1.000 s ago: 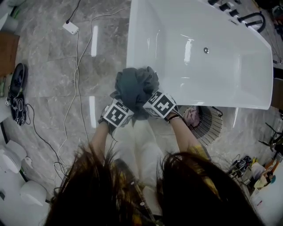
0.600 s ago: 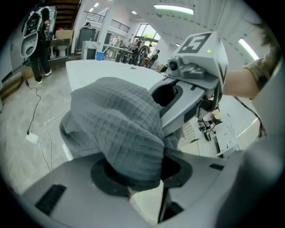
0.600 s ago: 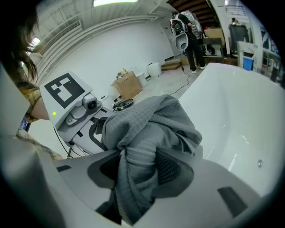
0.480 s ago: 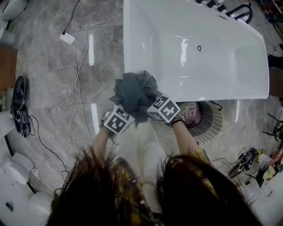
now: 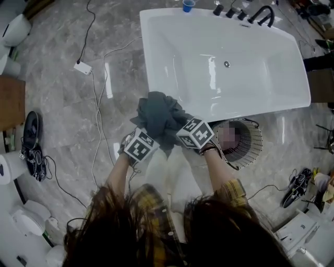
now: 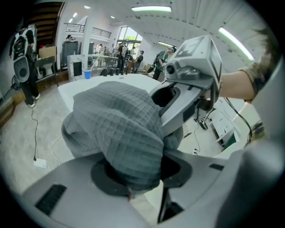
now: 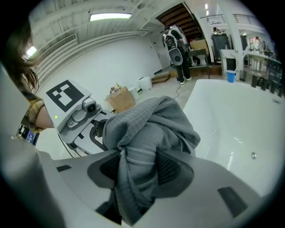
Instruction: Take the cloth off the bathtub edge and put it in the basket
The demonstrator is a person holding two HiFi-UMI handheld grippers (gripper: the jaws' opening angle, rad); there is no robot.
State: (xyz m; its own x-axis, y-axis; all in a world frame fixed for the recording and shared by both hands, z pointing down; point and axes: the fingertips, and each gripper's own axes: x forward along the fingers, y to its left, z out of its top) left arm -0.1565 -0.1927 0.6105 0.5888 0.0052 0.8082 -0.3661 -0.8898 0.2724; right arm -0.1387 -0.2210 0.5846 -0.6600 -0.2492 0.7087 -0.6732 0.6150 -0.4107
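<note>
Cloth (image 5: 159, 117) is being held up in a bunch by both grippers at once. It is being shown as dull grey-blue fabric with a small waffle grid woven all over it, crumpled into thick folds, with one twisted end hanging down.

In the left gripper view the left hand-held gripper (image 6: 138, 174) is being pressed shut on a rounded wad of the cloth, its jaws having just been closing with the fabric between them. In the right gripper view the right hand-held gripper (image 7: 133, 178) is being clamped on a twisted fold in the same way, its jaws likewise having just been closing on the fabric.

In the head view the bundle is being carried over the near edge of the white bathtub (image 5: 224, 110); whether it is touching the rim cannot be told. The wire basket (image 5: 254, 152) is being shown on the floor (image 5: 62, 78) just beside the bathtub's near wall, to the right of the right hand-held gripper and apart from the cloth.

The only print being shown is the black-and-white square pattern on each gripper's cube (image 5: 140, 147). A blue cup (image 5: 188, 5) is being shown on the far rim, near the black taps (image 5: 261, 15).
</note>
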